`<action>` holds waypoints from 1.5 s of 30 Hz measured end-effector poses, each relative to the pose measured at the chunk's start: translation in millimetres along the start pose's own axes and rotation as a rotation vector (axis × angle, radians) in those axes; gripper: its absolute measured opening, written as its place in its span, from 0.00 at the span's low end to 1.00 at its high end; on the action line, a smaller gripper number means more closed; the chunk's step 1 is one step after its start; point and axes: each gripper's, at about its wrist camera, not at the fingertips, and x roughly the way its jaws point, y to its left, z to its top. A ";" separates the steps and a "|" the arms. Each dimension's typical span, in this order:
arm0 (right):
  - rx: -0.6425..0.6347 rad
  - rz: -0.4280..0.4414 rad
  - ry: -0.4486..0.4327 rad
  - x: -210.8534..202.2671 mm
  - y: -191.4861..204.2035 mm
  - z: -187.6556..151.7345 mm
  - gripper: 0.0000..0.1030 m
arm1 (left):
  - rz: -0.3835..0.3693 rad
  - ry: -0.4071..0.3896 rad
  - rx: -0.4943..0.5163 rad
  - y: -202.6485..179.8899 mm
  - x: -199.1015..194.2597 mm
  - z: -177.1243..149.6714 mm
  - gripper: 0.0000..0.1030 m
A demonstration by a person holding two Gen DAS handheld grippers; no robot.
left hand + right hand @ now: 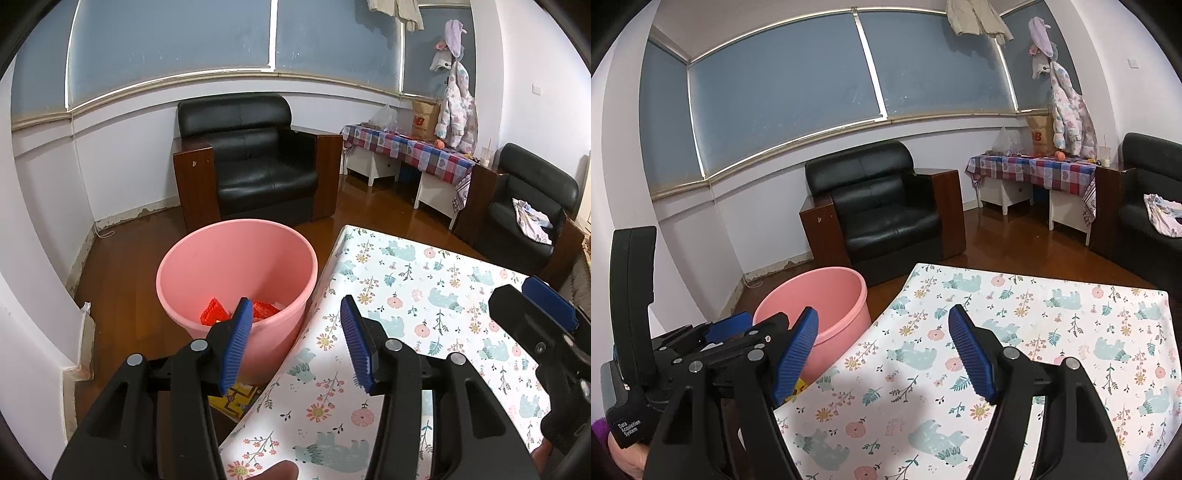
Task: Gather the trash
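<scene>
A pink bucket [236, 273] stands on the floor at the table's left edge, holding red trash pieces [236, 312]. My left gripper [295, 345] hangs open and empty over the gap between bucket and table [424, 295]. The table's floral cloth shows no loose items. In the right wrist view my right gripper [882, 354] is open and empty above the table [1052, 317], with the pink bucket [827, 295] to its left. The right gripper [554, 317] also shows at the right edge of the left wrist view, and the left gripper [724, 339] at the left of the right wrist view.
A black armchair [255, 155] stands behind the bucket on the wooden floor. A side table with a checked cloth [410, 147] lines the far right wall, beside a second black chair [528, 210]. A yellow patterned object [236, 400] lies on the floor under the table edge.
</scene>
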 end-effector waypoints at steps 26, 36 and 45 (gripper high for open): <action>-0.017 -0.010 -0.015 3.3 8.7 -1.0 0.71 | -0.003 -0.037 -0.006 5.3 -6.1 2.5 0.48; -0.011 -0.011 -0.009 2.4 5.6 -3.1 0.71 | -0.003 -0.036 -0.007 5.6 -6.1 2.7 0.48; -0.009 -0.011 -0.008 1.9 5.3 -4.4 0.71 | -0.011 -0.032 -0.002 6.6 -4.0 1.0 0.48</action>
